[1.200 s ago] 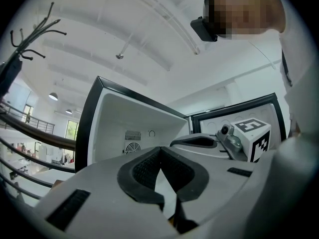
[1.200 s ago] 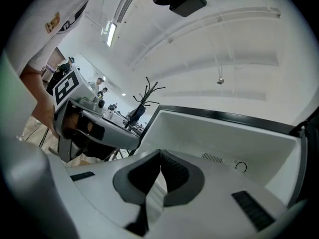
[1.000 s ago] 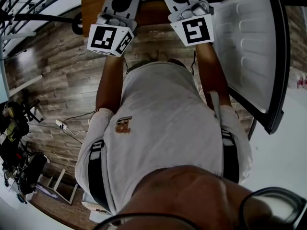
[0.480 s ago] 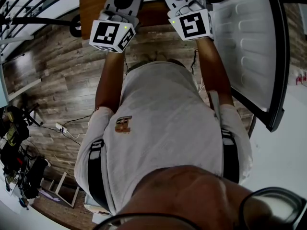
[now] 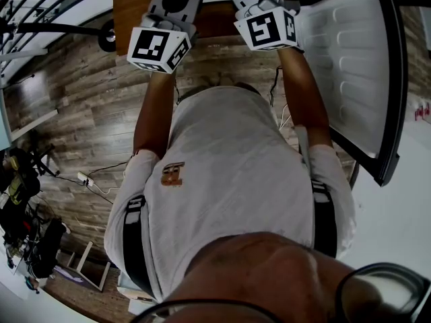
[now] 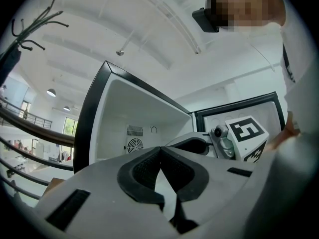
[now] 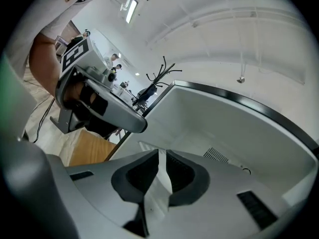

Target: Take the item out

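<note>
**A:** What is the room like?

**B:** A floor of grey-brown wooden planks (image 5: 81,113) fills the left of the head view; a white power strip (image 5: 85,175) with its cable lies on it at mid left; dark bags and gear (image 5: 23,227) are heaped at lower left; black railings (image 5: 40,2) cross the upper left corner; a brown wooden board (image 5: 131,9) shows at top centre, beside the marker cubes.

**A:** And the fridge?

**B:** A small white refrigerator with a black frame (image 6: 124,103) stands open. In the left gripper view its cavity fills the centre, with a slotted vent (image 6: 134,130) above a round fan grille (image 6: 133,145) on the back wall; its white moulded door with a black rim (image 5: 350,66) hangs open at the upper right of the head view.

**A:** Which way does the item point?

**B:** I cannot tell; no view shows the item, so its long axis and its place relative to either gripper cannot be read.

**A:** The grippers, then?

**B:** They sit side by side at the top of the head view, above the person's pale grey T-shirt (image 5: 236,173), both aimed into the open cavity. The left gripper (image 6: 160,151) has its black pads met at the tips, with nothing between them; the right gripper (image 7: 162,156) has its jaws pressed almost together, only a thin slit between the pads and nothing in it.
</note>
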`<state>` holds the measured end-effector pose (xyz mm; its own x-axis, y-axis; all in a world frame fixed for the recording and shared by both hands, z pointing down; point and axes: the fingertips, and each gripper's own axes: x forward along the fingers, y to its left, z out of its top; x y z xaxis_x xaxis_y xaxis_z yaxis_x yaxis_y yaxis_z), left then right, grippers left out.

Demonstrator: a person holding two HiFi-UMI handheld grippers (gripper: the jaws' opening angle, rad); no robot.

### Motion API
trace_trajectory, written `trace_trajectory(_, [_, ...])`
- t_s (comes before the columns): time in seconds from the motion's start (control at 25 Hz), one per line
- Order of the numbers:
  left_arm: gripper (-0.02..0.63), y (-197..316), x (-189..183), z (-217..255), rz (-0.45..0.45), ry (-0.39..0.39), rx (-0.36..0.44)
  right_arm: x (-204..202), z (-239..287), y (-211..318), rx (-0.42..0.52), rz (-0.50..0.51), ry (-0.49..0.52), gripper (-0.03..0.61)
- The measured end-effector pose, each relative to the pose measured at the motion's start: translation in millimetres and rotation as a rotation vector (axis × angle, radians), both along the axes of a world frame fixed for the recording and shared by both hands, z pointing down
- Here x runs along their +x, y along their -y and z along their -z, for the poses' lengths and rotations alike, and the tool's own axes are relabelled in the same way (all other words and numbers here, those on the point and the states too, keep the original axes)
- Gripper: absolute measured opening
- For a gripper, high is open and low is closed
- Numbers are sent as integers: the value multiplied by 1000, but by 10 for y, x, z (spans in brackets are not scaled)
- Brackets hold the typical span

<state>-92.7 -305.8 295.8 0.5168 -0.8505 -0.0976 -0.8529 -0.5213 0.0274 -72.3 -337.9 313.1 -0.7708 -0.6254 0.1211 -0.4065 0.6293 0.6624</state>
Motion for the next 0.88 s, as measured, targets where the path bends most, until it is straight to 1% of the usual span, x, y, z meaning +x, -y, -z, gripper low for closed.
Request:
trace_trajectory(0.32, [18,3,-44,-69,-5,0,-8,-33,-148,136,24,-19,-92,42])
trace_trajectory(0.36, [18,6,-48,-80,-6,0,-9,-35,-174,159,23,-20,-104,72])
trace_trajectory(0.4, [18,8,-52,-82,-7,0,-10,-38,-189,182,20,-22,-115,142])
trace_trajectory(0.44, [18,11,-56,-76,-7,-1,-10,-40,-197,203,18,-25,-126,150])
trace_trajectory(0.56, [18,19,-66,-63,-9,-2,-12,-57,-238,242,30,-29,-178,149])
trace_trajectory(0.88, [18,93,-91,-164,-16,-2,-26,-172,-525,398,84,-26,-368,149])
